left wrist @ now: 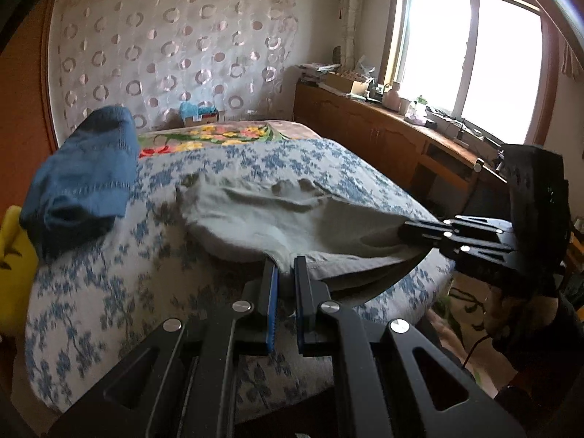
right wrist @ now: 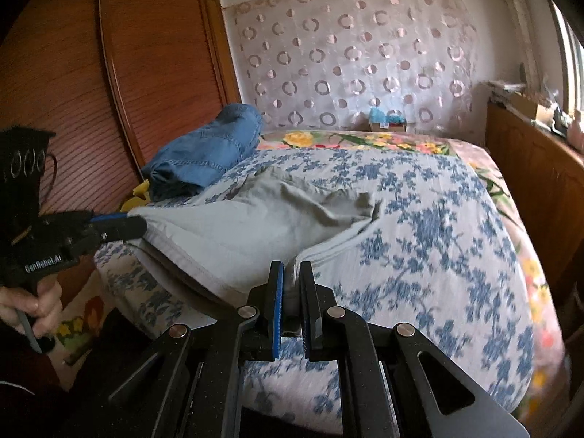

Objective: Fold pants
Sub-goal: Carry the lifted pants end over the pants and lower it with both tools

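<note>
Left gripper (left wrist: 285,268), black two-finger tool with blue pads, pinches one edge of the pale grey-green cotton pants (left wrist: 270,215), fabric bunched between its fingers; in the right wrist view it enters from the left side (right wrist: 137,221), clamped on the same garment's near-left corner, with the person's hand (right wrist: 34,304) on its handle. Going left to right in the left wrist view: yellow object (left wrist: 12,266) at the frame edge, folded blue denim jeans (left wrist: 85,179) lying on the bed's far-left part, well apart from the grey pants, then the pants themselves, rumpled at the far end and stretched toward both tools, near edge lifted off the blue-and-white floral bedspread (left wrist: 109,292). Right gripper (left wrist: 405,231), same black build, comes in from the right and bites the pants' right corner; in its own camera (right wrist: 291,273) the fingers are closed on layered fabric edges. Behind: white curtain with pink ring pattern (left wrist: 168,51), small cardboard box with blue stuff (left wrist: 199,115) at the bed's head, wooden sideboard (left wrist: 365,127) cluttered under the bright window (left wrist: 471,58). Reddish wooden wardrobe door (right wrist: 146,65) shows in the right wrist view, behind the jeans (right wrist: 204,153).
</note>
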Demonstrator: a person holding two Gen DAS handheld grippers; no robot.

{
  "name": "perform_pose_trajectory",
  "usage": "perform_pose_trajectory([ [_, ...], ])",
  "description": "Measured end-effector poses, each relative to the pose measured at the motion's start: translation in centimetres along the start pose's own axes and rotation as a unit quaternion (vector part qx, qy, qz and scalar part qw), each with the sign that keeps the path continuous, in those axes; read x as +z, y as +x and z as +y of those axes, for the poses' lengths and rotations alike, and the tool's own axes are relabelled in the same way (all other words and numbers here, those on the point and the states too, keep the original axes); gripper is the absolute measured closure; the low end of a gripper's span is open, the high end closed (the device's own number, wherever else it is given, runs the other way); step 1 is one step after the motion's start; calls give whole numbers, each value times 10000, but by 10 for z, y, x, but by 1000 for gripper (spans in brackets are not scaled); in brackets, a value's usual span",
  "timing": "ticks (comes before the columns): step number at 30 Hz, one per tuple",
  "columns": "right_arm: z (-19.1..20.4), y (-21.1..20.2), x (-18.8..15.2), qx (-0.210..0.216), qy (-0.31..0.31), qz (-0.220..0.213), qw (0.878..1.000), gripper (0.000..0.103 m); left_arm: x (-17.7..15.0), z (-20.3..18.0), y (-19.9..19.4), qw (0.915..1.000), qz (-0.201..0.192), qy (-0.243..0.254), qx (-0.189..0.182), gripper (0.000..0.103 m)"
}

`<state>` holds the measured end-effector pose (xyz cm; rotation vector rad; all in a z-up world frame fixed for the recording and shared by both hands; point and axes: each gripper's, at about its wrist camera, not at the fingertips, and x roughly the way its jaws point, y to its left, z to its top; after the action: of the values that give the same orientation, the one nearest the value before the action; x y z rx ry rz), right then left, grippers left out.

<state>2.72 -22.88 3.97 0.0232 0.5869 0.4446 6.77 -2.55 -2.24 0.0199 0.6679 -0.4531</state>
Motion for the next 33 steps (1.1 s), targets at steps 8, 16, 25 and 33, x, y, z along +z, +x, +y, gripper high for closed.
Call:
perform_pose_trajectory([
  [8, 6, -3, -4, 1, -10, 15, 10000, 95, -18, -2, -4, 10000, 97, -17, -10, 94],
  [16, 8, -11, -17, 14, -94, 72, 9999, 95, -23, -9, -14, 9999, 95, 21, -120, 94],
  [25, 8, -25, -21, 12, -152, 10, 9999, 95, -16, -19, -26, 9997, -52, 135, -219, 94],
  [33, 9, -33, -27, 34, -181, -22, 9998, 95, -23, -24, -31, 9994, 18, 162, -308, 94],
])
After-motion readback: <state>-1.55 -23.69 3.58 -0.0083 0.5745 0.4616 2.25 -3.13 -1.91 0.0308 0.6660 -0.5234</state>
